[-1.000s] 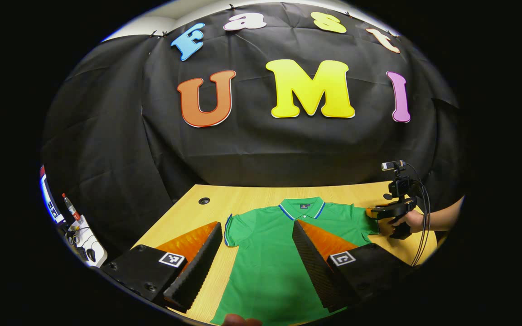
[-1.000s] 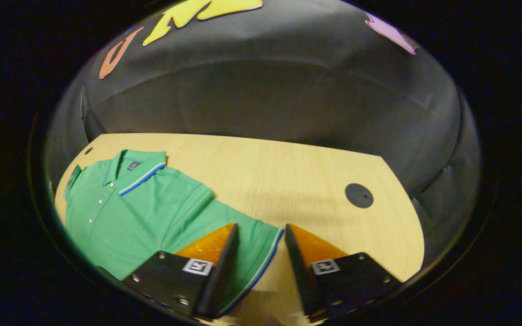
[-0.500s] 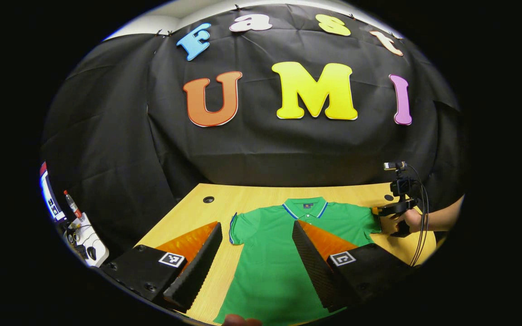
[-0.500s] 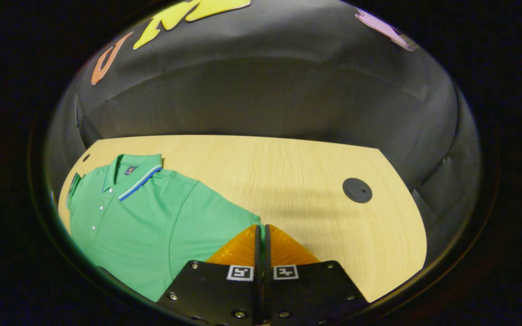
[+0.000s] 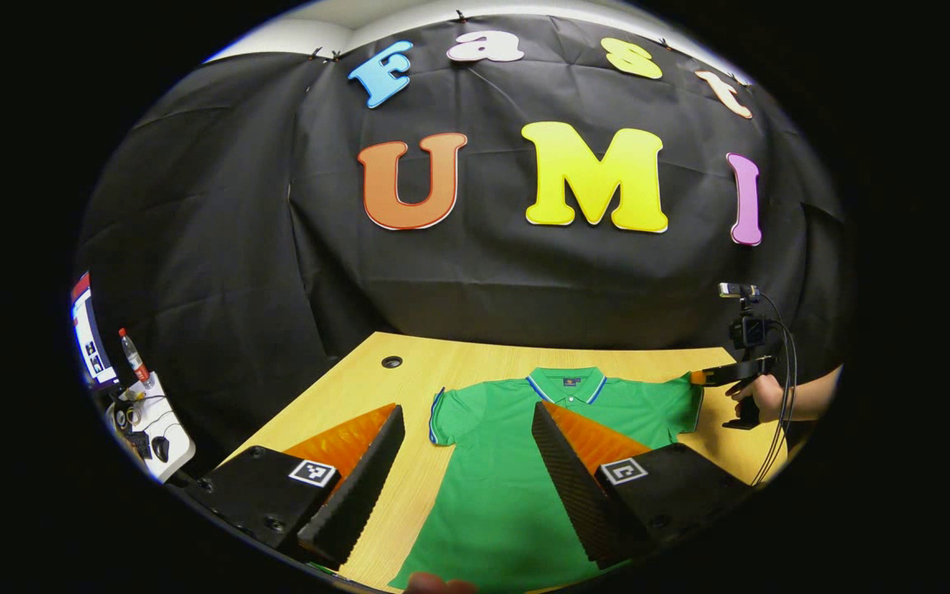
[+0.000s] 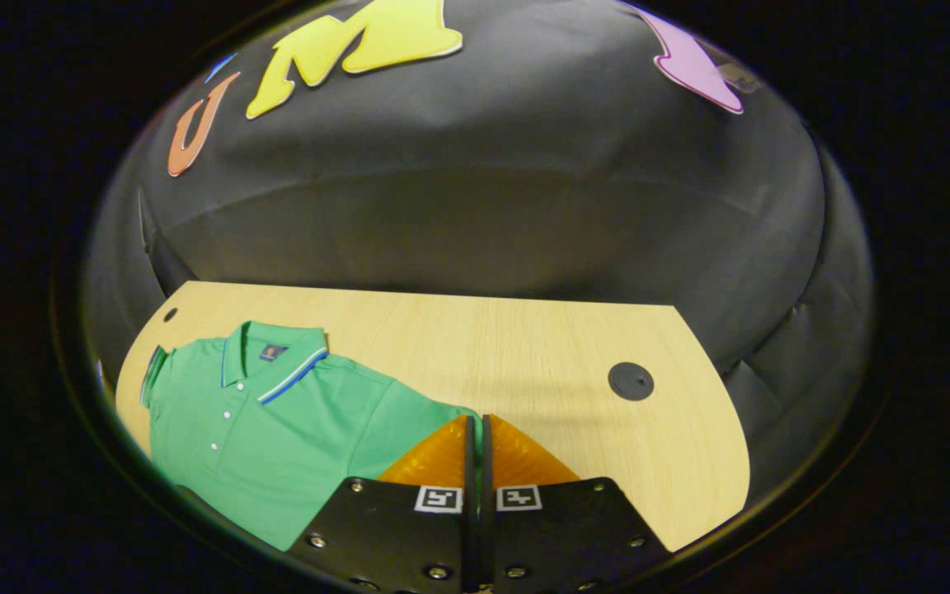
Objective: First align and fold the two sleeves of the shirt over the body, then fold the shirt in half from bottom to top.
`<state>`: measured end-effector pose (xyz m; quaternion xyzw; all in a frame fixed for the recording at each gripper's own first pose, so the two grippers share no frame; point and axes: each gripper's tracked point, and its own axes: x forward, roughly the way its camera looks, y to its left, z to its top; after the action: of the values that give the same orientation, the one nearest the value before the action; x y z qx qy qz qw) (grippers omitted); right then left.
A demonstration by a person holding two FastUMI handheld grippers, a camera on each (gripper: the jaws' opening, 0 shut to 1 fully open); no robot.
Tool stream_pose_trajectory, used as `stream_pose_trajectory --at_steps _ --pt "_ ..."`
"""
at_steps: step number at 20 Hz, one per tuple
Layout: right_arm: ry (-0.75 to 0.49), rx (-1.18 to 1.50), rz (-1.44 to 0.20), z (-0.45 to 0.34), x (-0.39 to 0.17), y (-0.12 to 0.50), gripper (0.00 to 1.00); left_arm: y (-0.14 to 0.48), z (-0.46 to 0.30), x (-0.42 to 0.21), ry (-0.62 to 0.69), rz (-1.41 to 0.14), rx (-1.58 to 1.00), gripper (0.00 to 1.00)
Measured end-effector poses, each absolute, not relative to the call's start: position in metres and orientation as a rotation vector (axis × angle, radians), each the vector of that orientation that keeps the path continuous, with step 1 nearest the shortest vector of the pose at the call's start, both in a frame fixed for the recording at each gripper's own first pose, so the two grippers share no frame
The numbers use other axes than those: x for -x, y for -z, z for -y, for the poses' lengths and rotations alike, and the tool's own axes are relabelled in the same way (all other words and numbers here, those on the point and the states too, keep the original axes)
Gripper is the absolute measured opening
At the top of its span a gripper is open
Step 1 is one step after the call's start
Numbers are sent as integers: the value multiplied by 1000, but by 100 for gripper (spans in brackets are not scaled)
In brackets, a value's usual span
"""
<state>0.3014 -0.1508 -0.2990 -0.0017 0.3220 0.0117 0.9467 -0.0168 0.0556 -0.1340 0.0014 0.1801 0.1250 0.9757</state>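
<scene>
Shirt (image 5: 508,478): green polo, short sleeves, blue-and-white trim on collar and cuffs; lies face up and flat on the table (image 5: 359,388), collar toward the booth wall, hem toward the near edge.

Left gripper (image 5: 468,454): nearest item in the left gripper view. Fingers spread wide, nothing between them; one finger over bare wood beside the shirt, the other over the shirt's body. It hangs above the lower part of the garment without touching it.

Right gripper (image 6: 476,445): fingers drawn together in the right gripper view, with a thin strip of green cloth pinched between them at the end of the right sleeve (image 6: 417,417). From the left gripper view the same tool (image 5: 718,377) sits at the shirt's far side, held in a hand (image 5: 759,396), its tip at the sleeve's cuff, which is drawn outward and slightly raised.

Left sleeve (image 5: 446,412): spread flat on the wood, unfolded.

Table: pale wood grain, with a round cable hole (image 5: 392,361) near the left back corner and a capped one (image 6: 631,380) to the right.

Side bench (image 5: 153,421): beyond the table's left edge, white, carrying small dark items and a bottle (image 5: 134,356) with a red cap.
</scene>
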Motion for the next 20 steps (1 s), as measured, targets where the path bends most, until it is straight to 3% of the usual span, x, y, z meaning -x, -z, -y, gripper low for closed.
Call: stream_pose_trajectory --at_steps 12,20 --pt "-58 3 -610 93 -277 236 1 132 -122 46 -357 -307 20 100" --pt "-143 92 -580 14 -266 210 1 140 -165 74 -421 -283 76 100"
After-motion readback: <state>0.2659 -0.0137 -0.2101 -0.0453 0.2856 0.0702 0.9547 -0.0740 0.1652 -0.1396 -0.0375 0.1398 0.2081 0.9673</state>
